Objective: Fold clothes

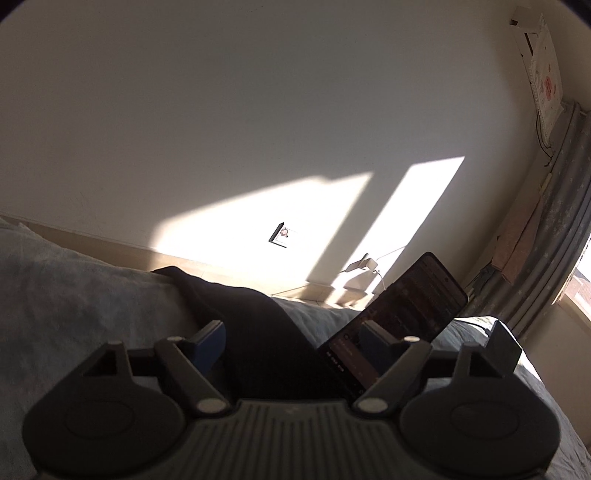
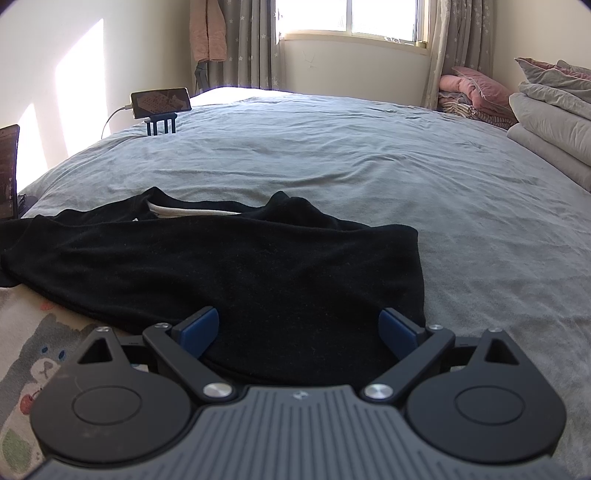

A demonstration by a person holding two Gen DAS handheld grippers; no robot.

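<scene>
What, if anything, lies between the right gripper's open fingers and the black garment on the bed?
Nothing visible. The right gripper stands open directly over the black garment, which lies bare on the grey bedspread.

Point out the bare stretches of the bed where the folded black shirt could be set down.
Widest free patch: the grey bedspread between the black shirt and the window, bordered left by the phone on its stand. Another strip runs right of the shirt, up to the stacked bedding. Crowded: the near left, where shirt, patterned cloth and a second phone meet.
</scene>
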